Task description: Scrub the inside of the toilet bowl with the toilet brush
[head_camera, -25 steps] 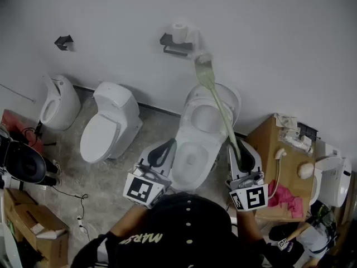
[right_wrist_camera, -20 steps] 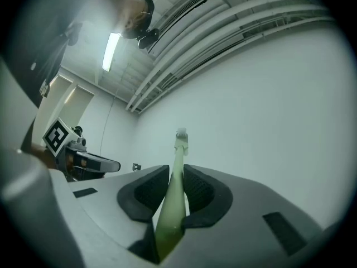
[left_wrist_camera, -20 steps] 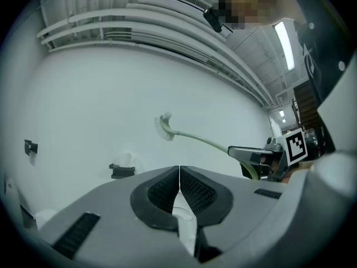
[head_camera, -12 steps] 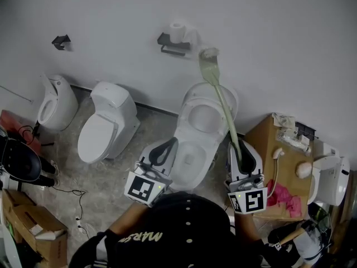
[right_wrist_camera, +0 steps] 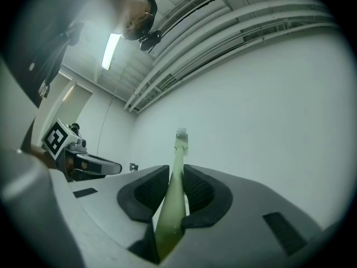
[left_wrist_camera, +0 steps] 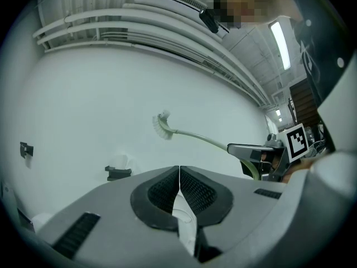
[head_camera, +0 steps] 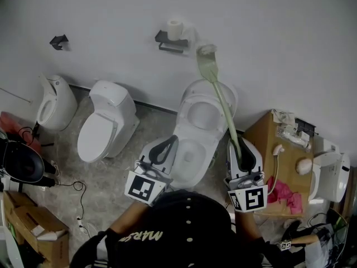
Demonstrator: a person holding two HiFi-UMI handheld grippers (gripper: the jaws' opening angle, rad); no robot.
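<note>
The right hand-held gripper [right_wrist_camera: 177, 178] is clamped on the toilet brush [head_camera: 218, 99] handle, its head raised toward 12 o'clock above the toilet bowl [head_camera: 202, 144]. The left hand-held gripper [left_wrist_camera: 179, 177] has its jaws together, empty.

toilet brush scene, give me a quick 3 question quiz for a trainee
1. True or false: the head of the toilet brush is down inside the toilet bowl.
2. What is the right gripper shut on? A) nothing B) the toilet brush's handle C) a sponge
3. Fill the gap: the left gripper has its jaws ____, with nothing between them.

Key: 1 false, the head is raised above the bowl; 2 B; 3 shut
</note>
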